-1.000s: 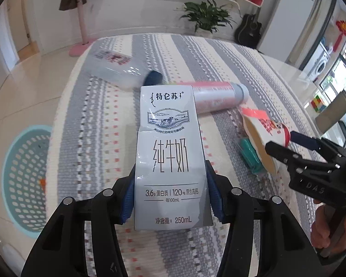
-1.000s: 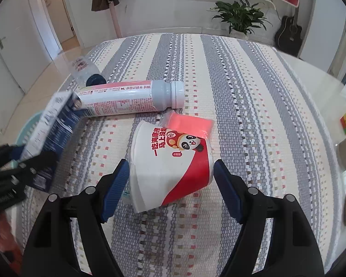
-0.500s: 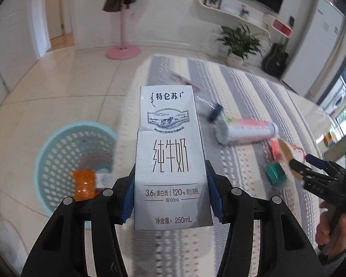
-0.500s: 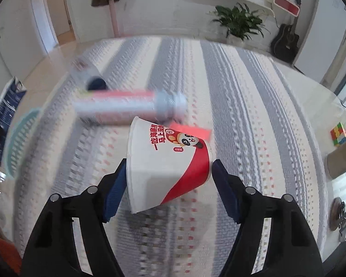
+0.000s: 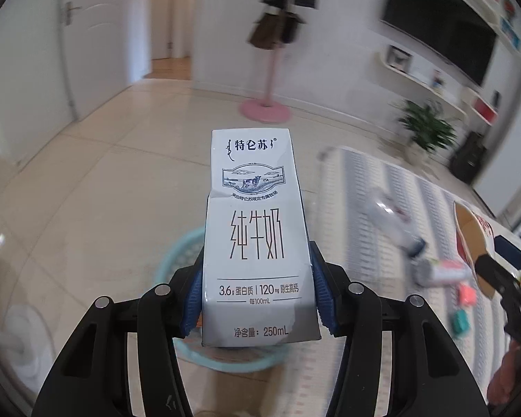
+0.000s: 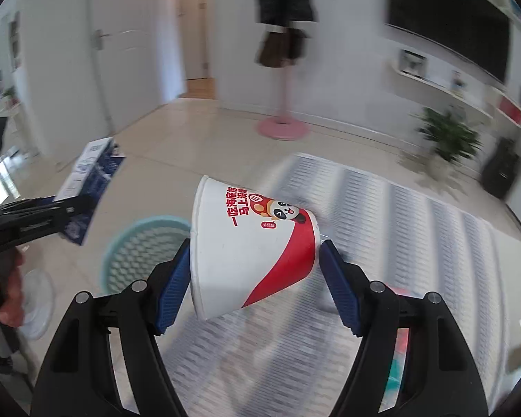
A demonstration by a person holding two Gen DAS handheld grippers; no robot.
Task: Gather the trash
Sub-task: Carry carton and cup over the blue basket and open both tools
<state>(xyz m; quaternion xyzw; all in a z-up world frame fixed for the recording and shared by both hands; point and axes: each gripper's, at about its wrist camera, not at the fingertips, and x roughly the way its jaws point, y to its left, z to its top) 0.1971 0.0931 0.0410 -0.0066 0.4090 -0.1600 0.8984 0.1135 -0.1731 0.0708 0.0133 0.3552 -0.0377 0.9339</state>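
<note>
The milk carton (image 5: pixel 257 239) stands upright between the blue pads (image 5: pixel 321 299) of the left gripper (image 5: pixel 257 299). The pads press on both of its sides, so the left gripper holds it tight. The carton hangs in the air over the round teal basket (image 5: pixel 232 361), which sits on the pale tiled floor (image 5: pixel 97 180).

The paper cup (image 6: pixel 250 250) is white and red with a little panda on it. It lies tilted between the blue pads (image 6: pixel 172 285) of the right gripper (image 6: pixel 253 278) — its wide mouth points to the left. The right jaws have just been closing, and now the pads touch the cup on both sides. In the right wrist view the basket (image 6: pixel 142 250) is low and to the left of the cup, and the left gripper (image 6: pixel 38 219) holds the carton (image 6: pixel 90 180) out above the floor. A hand (image 6: pixel 3 288) grips its handle.

Farther off is the striped cloth (image 5: pixel 382 215) with a blurry clear bottle (image 5: pixel 392 222) lying on it. A pink coat stand (image 5: pixel 267 107) is by the wall, and a green plant (image 5: pixel 427 132) is in the corner.
</note>
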